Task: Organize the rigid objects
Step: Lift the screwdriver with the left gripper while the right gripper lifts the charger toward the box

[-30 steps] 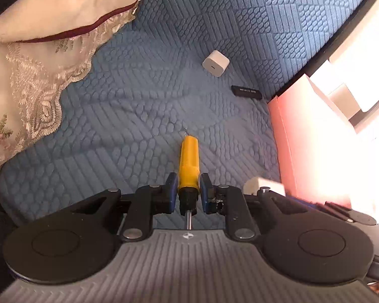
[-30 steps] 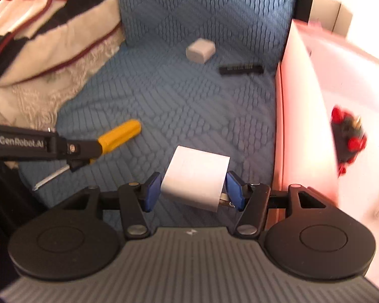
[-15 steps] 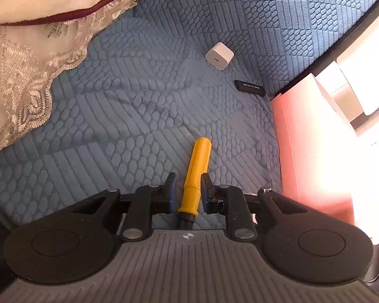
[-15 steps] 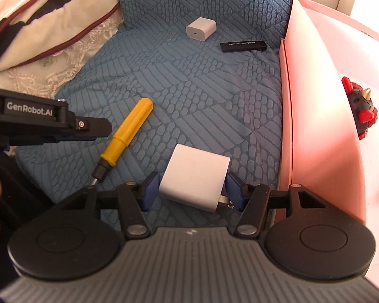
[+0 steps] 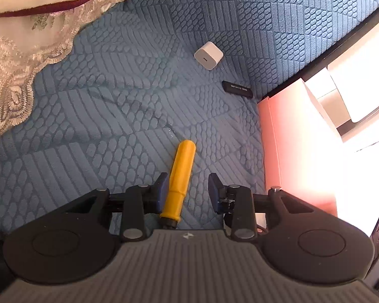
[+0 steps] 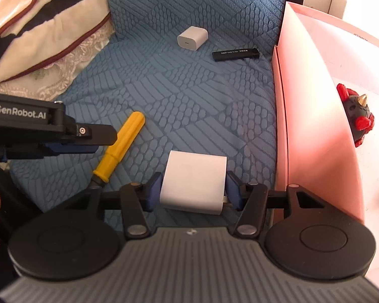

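A yellow-handled screwdriver (image 5: 180,179) lies on the blue quilted cushion (image 5: 139,106); it also shows in the right wrist view (image 6: 120,144). My left gripper (image 5: 188,192) is open, its left pad beside the handle, not squeezing it. My right gripper (image 6: 193,189) is shut on a large white charger block (image 6: 193,180), held just above the cushion beside the pink box (image 6: 313,116). A small white charger cube (image 5: 208,55) and a black stick (image 5: 237,89) lie farther back; both also show in the right wrist view, the cube (image 6: 192,38) and the stick (image 6: 236,54).
The pink box (image 5: 295,146) stands along the cushion's right edge and holds a red and black toy (image 6: 356,116). A lace-trimmed pillow (image 5: 25,38) and striped fabric (image 6: 32,25) cover the left side. The left gripper body (image 6: 50,131) shows at left.
My left gripper lowered the screwdriver onto the cushion and opened, letting it go. My right gripper still holds the white charger block and has shifted slightly.
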{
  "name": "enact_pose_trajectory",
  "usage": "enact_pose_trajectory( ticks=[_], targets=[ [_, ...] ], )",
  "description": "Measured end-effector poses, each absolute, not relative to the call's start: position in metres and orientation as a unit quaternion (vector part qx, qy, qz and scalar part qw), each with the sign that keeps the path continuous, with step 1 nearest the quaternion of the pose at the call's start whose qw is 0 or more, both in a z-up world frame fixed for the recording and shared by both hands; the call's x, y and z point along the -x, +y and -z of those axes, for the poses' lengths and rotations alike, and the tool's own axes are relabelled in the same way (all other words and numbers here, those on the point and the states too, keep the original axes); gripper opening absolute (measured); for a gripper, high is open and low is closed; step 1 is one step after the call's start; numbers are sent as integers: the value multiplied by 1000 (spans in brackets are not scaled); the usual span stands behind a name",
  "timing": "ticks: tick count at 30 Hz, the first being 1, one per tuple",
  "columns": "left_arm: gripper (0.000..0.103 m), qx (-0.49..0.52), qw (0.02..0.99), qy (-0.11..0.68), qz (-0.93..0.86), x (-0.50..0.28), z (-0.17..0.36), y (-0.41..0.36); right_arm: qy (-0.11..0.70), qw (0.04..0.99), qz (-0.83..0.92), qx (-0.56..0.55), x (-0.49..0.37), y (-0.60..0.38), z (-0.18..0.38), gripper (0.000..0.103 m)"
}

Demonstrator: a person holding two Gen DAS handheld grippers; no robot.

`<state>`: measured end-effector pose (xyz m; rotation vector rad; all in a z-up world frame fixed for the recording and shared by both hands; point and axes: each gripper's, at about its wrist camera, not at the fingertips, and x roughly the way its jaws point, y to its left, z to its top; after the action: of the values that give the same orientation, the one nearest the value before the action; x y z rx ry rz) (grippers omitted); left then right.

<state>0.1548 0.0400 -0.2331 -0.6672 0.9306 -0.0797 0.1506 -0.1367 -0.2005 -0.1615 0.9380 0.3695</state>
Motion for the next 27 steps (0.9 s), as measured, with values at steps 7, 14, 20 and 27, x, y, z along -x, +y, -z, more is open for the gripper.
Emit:
enact_pose_trajectory(
  ticks=[7, 14, 20, 27],
  targets=[
    [39, 280, 848, 447, 47, -163, 235, 28, 445, 873, -171, 100, -151, -133, 203, 56],
    [37, 206, 863, 459, 32, -164, 241, 9, 445, 873, -172, 105, -153, -133, 205, 56],
    [35, 150, 875, 460, 30, -167, 243, -4, 443, 873, -173, 109, -152, -132, 205, 56],
    [22, 131, 881, 455, 22, -165, 242, -9, 448, 869, -181, 108, -153, -133, 205, 56]
  ],
)
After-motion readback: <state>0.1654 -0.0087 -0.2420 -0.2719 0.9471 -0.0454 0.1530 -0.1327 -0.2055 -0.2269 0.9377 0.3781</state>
